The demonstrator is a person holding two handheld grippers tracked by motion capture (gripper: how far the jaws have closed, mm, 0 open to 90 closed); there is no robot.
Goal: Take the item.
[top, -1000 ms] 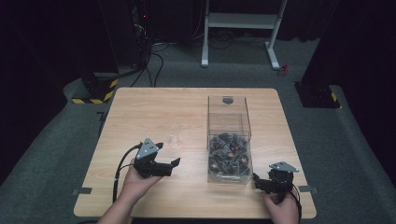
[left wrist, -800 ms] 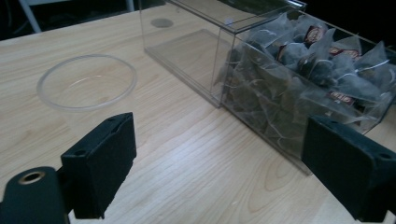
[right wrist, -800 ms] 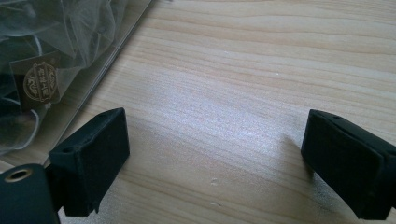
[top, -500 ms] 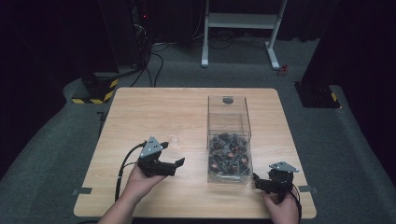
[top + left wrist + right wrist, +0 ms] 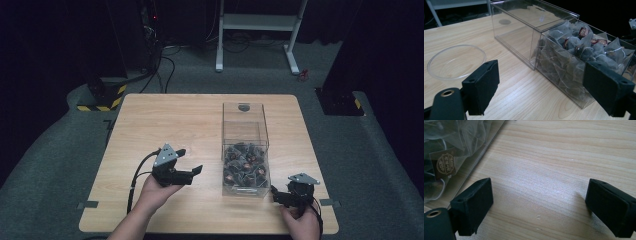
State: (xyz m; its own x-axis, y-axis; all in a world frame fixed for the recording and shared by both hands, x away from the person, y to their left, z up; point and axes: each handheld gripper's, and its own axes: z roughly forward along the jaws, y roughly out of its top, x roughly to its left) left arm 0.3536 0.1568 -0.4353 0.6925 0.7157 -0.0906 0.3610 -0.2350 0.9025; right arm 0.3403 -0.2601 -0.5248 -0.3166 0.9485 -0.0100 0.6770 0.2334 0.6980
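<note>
A clear plastic box point(image 5: 245, 131) stands on the right half of the wooden table point(image 5: 165, 120). Its near part is packed with several pyramid tea bags point(image 5: 245, 165) with brown tags. My left gripper point(image 5: 189, 161) hovers open just left of the box, nothing between its jaws. In the left gripper view the open left gripper point(image 5: 541, 90) faces the box's corner point(image 5: 536, 32) and the tea bags point(image 5: 579, 47). My right gripper point(image 5: 277, 195) rests open by the box's near right corner. The right gripper view shows the right gripper point(image 5: 539, 202) over bare wood, the tea bags point(image 5: 449, 157) at its left.
A shallow clear round dish point(image 5: 456, 61) lies on the table left of the box. The box's far half point(image 5: 524, 17) holds nothing. Beyond the table are a dark floor, cables and a white stand point(image 5: 260, 30). The table's front edge is close to both hands.
My left gripper has drifted a little to the right, closer to the box. The right gripper has stayed where it was.
</note>
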